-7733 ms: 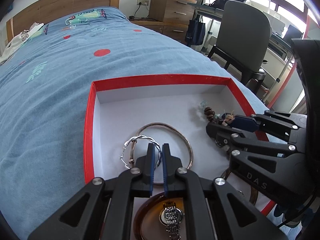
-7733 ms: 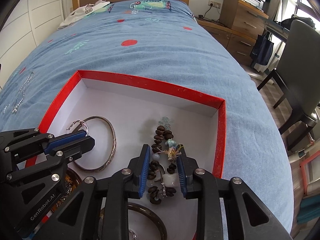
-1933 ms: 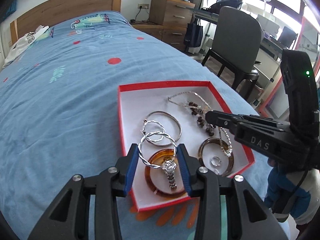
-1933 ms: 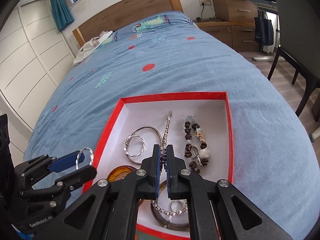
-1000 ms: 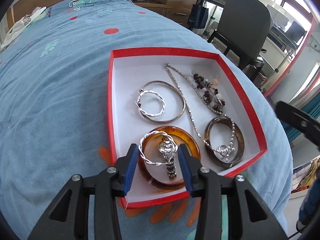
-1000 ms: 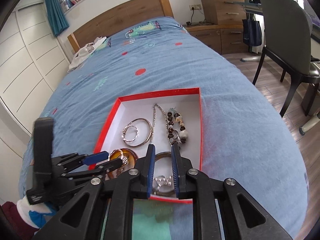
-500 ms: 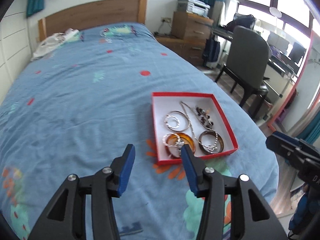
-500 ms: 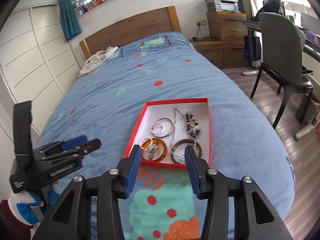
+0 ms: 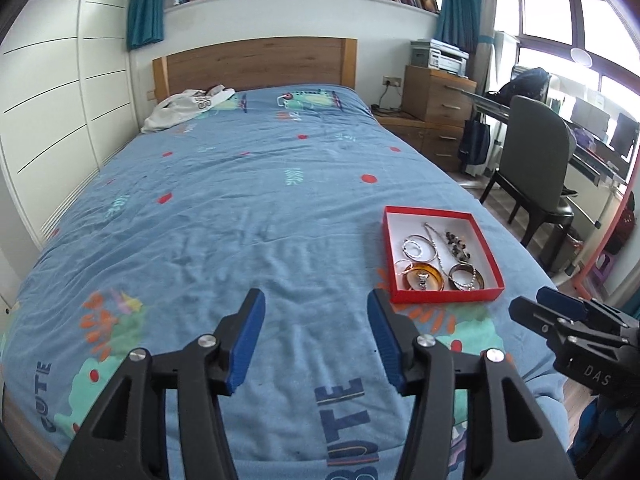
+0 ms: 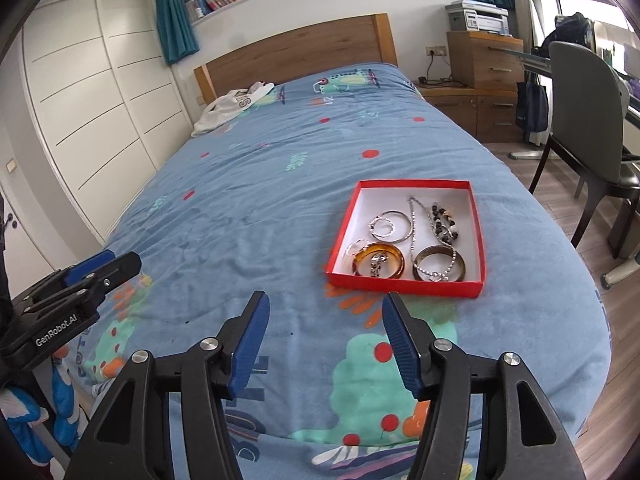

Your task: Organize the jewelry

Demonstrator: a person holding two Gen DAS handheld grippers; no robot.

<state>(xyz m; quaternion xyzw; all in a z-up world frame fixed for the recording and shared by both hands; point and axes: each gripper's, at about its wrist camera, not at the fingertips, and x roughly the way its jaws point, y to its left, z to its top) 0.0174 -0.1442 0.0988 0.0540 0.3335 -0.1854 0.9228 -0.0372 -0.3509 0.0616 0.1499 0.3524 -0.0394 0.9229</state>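
A red box (image 9: 390,256) with a white inside lies on the blue bedspread; it also shows in the right wrist view (image 10: 408,286). It holds an amber bangle (image 10: 378,261) with a watch in it, a brown bangle (image 10: 439,267), silver hoops (image 10: 390,226), a silver chain (image 10: 413,224) and a dark bead bracelet (image 10: 443,220). My left gripper (image 9: 316,320) is open and empty, well back from the box. My right gripper (image 10: 326,326) is open and empty, just short of the box's near edge.
The bed's near edge is just below both grippers. A grey chair (image 9: 536,168) and a desk stand right of the bed. A wooden headboard (image 9: 256,64) and white clothing (image 9: 188,108) are at the far end. White cupboards (image 10: 92,120) line the left wall.
Both grippers have pulled back from the box and opened wider. The twisted silver hoop that my left gripper held now lies in the box by the amber bangle.
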